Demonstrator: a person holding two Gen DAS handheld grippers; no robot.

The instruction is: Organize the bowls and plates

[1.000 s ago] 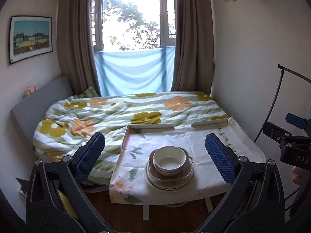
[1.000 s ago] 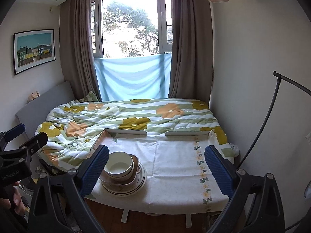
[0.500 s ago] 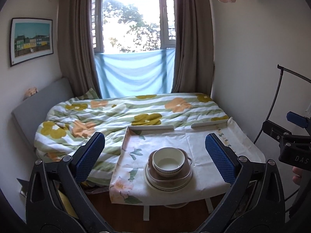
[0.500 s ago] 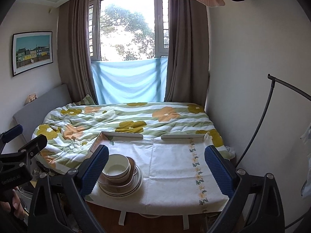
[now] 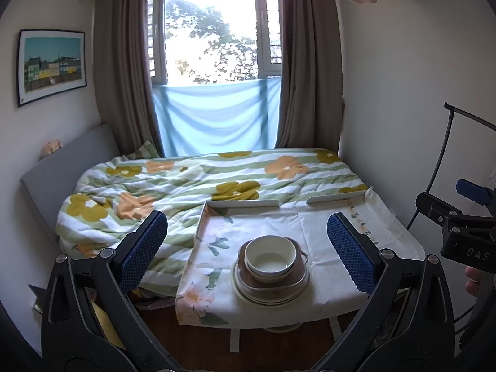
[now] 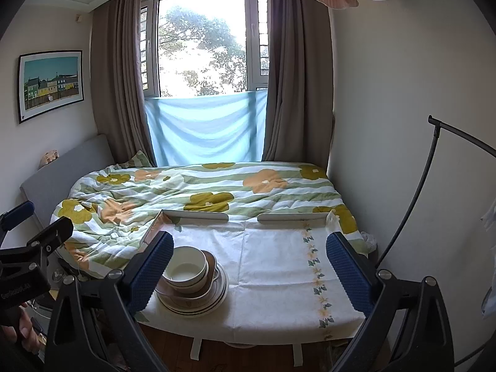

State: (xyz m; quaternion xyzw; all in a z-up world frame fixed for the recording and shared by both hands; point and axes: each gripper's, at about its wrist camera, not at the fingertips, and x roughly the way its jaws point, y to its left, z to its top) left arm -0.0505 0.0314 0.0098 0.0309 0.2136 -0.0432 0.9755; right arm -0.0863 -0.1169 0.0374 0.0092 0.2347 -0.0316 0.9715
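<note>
Already the bowls (image 5: 270,257) and plates (image 5: 269,293) sit nested in one stack at the near left of the table (image 6: 279,266): cream bowl on top, brown dish under it, striped plates beneath. Both my left gripper (image 5: 248,248) and right gripper (image 6: 249,263) hang wide apart, empty, well short of it.

Home bedroom. Bed (image 5: 210,186) with a flower-print duvet fills the far half, grey headboard (image 5: 68,161) on the left wall. Far wall: window (image 6: 201,46) with brown curtains (image 6: 121,93), trees outside, blue sheet (image 6: 204,130) hung across its lower part. Framed print of coloured houses (image 5: 51,65) on the left wall. Near side: small folding table (image 6: 279,263) under a floral cloth, wood floor below.
</note>
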